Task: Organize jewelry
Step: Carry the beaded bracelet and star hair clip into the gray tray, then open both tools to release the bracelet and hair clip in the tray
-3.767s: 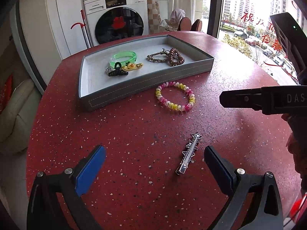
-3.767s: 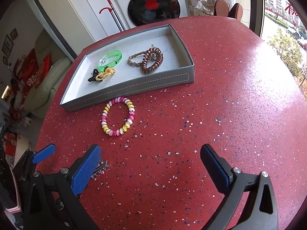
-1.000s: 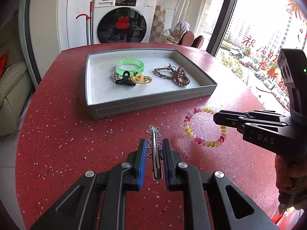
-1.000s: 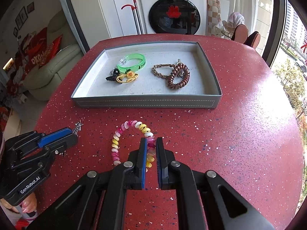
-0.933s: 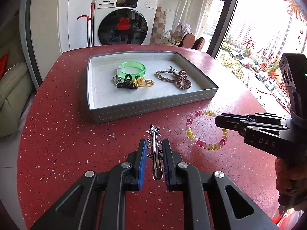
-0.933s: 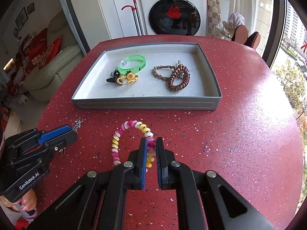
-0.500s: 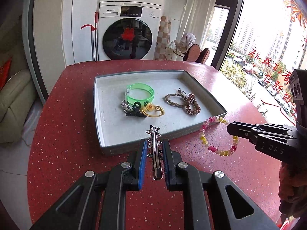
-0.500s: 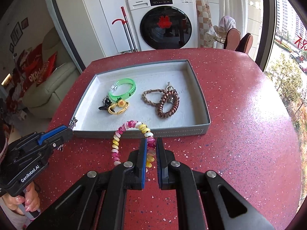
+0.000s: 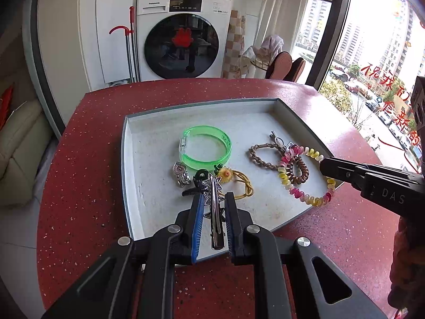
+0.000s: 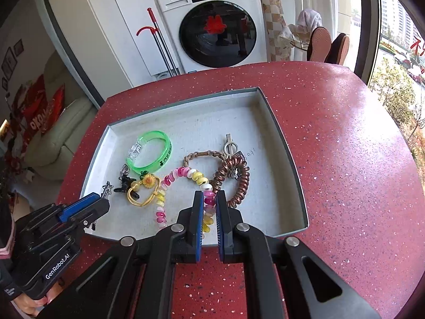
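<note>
My left gripper (image 9: 213, 199) is shut on a silver spiked hair clip (image 9: 214, 212) and holds it over the near part of the grey tray (image 9: 127, 143). My right gripper (image 10: 209, 199) is shut on a pink, yellow and white bead bracelet (image 10: 183, 174), hanging over the tray (image 10: 289, 164). The bracelet also shows in the left wrist view (image 9: 300, 194). In the tray lie a green bangle (image 9: 204, 146), a yellow hair tie with a flower (image 9: 239, 183), a black clip (image 9: 198, 179), a braided cord (image 9: 265, 154) and a brown coil bracelet (image 10: 236, 180).
The tray sits on a round red speckled table (image 9: 79, 186). A white washing machine (image 9: 183, 34) stands behind the table. A window (image 9: 377, 53) is at the right and a cream sofa (image 9: 18, 146) at the left.
Both grippers have moved forward from over the bare table to over the tray, each carrying its piece. The jaws have stayed shut.
</note>
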Tool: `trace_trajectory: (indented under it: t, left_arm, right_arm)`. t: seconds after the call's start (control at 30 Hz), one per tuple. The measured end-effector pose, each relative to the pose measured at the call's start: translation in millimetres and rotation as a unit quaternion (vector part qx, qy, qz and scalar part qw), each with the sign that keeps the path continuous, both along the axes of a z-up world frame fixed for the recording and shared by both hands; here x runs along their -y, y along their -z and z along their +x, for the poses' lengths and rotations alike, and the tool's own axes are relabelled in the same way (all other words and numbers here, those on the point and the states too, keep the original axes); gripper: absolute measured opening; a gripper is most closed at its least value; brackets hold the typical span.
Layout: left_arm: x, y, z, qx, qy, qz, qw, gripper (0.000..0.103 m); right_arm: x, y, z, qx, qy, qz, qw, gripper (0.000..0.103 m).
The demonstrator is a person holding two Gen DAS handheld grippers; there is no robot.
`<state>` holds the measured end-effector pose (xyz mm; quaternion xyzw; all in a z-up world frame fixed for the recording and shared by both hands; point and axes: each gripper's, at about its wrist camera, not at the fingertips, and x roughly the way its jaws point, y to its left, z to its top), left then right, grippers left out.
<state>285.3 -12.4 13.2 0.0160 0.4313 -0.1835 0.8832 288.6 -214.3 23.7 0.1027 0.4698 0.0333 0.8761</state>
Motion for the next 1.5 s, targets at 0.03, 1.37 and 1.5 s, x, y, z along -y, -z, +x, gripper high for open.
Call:
trace_trajectory:
  t: [0.03, 1.37, 1.5]
  left_arm:
    - [0, 3, 4, -0.007, 0.002, 0.001, 1.0000, 0.034]
    - [21, 33, 27, -0.005, -0.014, 0.063, 0.9979, 0.034]
    - [21, 32, 25, -0.004, -0.012, 0.061, 0.9981, 0.034]
  right_arm:
    - [0, 4, 4, -0.005, 0.001, 0.001, 1.000, 0.010]
    - [0, 32, 18, -0.022, -0.016, -0.040, 0.999, 0.030]
    - [-1, 33, 14, -0.022, -0.016, -0.040, 0.999, 0.030]
